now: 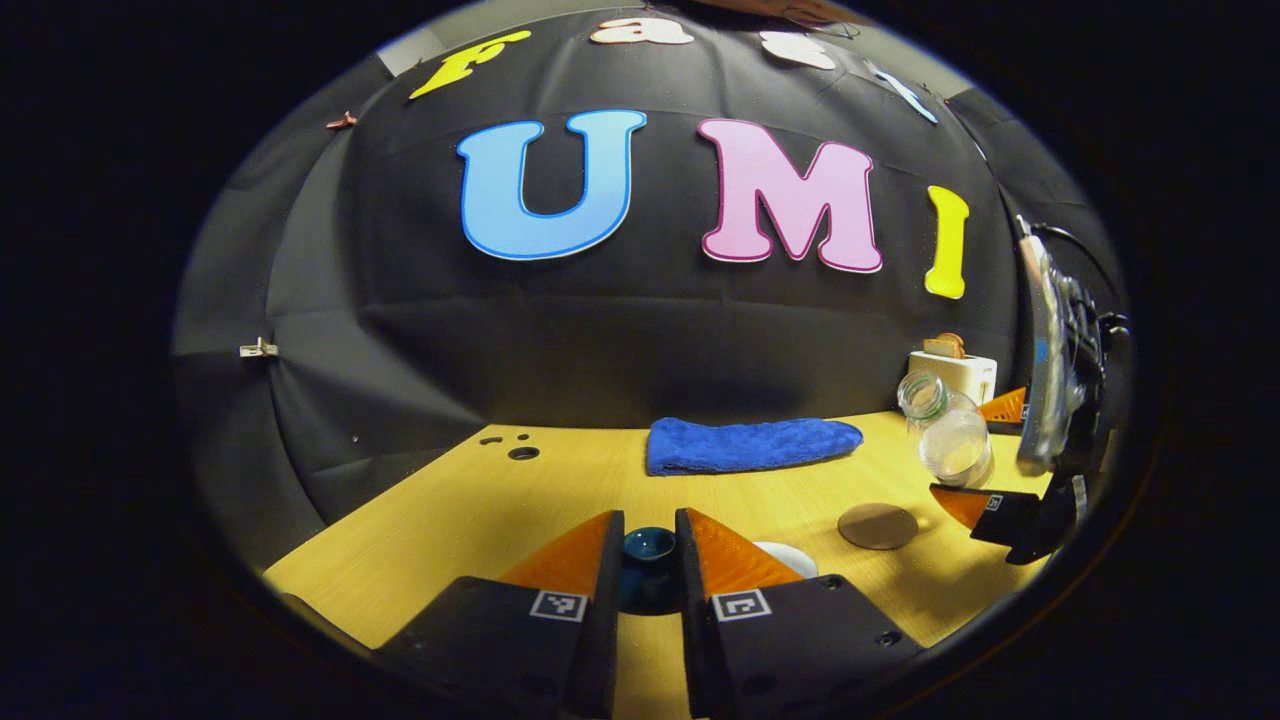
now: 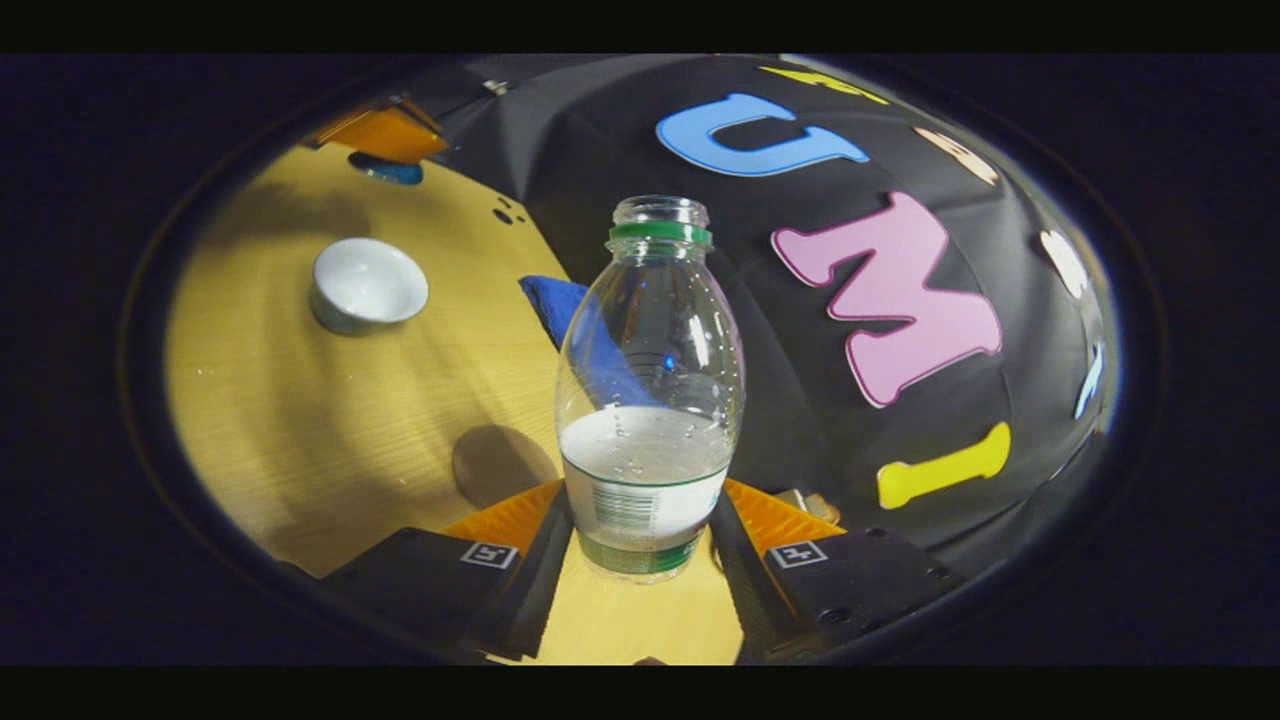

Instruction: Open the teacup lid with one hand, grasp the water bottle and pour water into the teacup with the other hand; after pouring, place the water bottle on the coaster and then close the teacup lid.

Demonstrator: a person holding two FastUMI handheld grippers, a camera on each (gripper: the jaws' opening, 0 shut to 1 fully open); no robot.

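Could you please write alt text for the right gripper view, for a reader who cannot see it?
The right gripper grips an uncapped, partly filled water bottle between both fingers, held above a wooden table. A white teacup sits open on the table, with a round coaster nearer and a blue cloth behind.

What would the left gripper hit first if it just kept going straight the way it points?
Probably nothing for a while: the left gripper, shut on the teacup lid, faces bare table, then the blue cloth before the booth wall. Depth is hard to judge.
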